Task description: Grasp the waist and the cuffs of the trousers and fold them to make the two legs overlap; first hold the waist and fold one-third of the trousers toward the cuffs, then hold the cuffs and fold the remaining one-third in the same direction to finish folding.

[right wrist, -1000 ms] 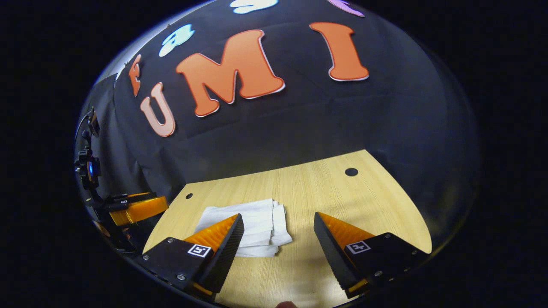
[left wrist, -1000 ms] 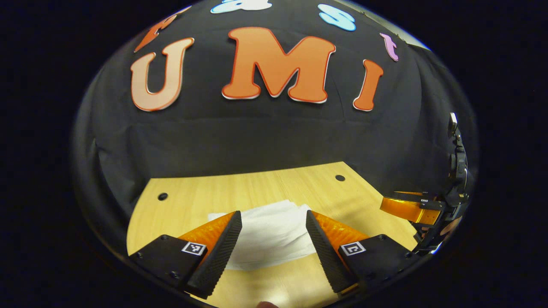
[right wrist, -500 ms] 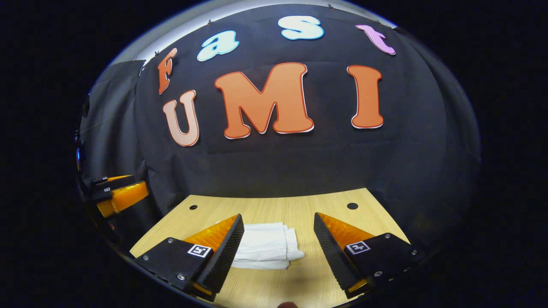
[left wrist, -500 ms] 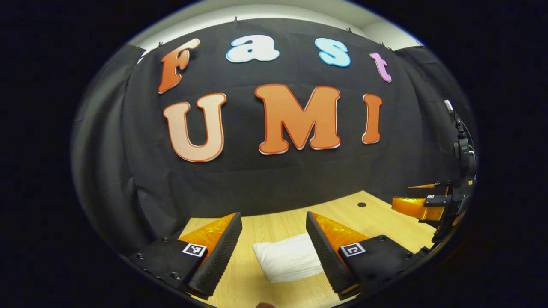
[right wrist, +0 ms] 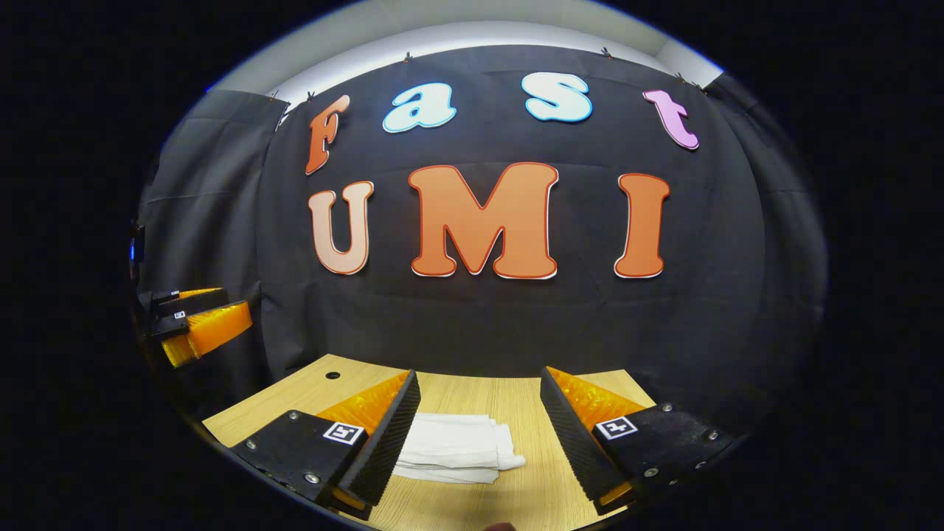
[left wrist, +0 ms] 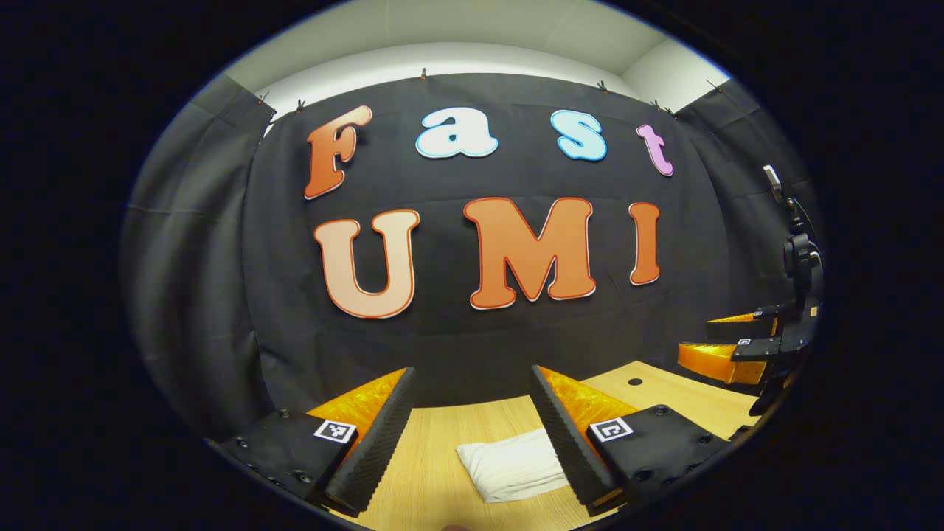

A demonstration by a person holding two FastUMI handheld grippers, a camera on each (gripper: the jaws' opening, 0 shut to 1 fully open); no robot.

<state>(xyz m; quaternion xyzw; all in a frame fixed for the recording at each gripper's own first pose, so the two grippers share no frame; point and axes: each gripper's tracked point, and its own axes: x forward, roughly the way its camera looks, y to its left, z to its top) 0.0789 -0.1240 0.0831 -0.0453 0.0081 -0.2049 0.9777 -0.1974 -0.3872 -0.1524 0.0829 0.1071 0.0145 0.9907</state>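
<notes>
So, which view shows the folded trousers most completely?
The right gripper view: the trousers lie between the open fingers, with stacked layers and one end visible. In the left gripper view, the trousers are partly hidden behind one finger.

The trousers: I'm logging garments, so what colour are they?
White, plain. The folded trousers show best in the right gripper view, lying on the wooden table.

Your non-task inventory:
Wooden table [left wrist: 435, 442]: light grain, under and beyond your fingers in both views.
Round hole [left wrist: 634, 382] in tabletop: beyond right finger, left gripper view.
Black cloth wall [right wrist: 472, 324]: hangs behind table, above fingertips.
Pale ceiling strip [left wrist: 457, 37]: above cloth.
</notes>
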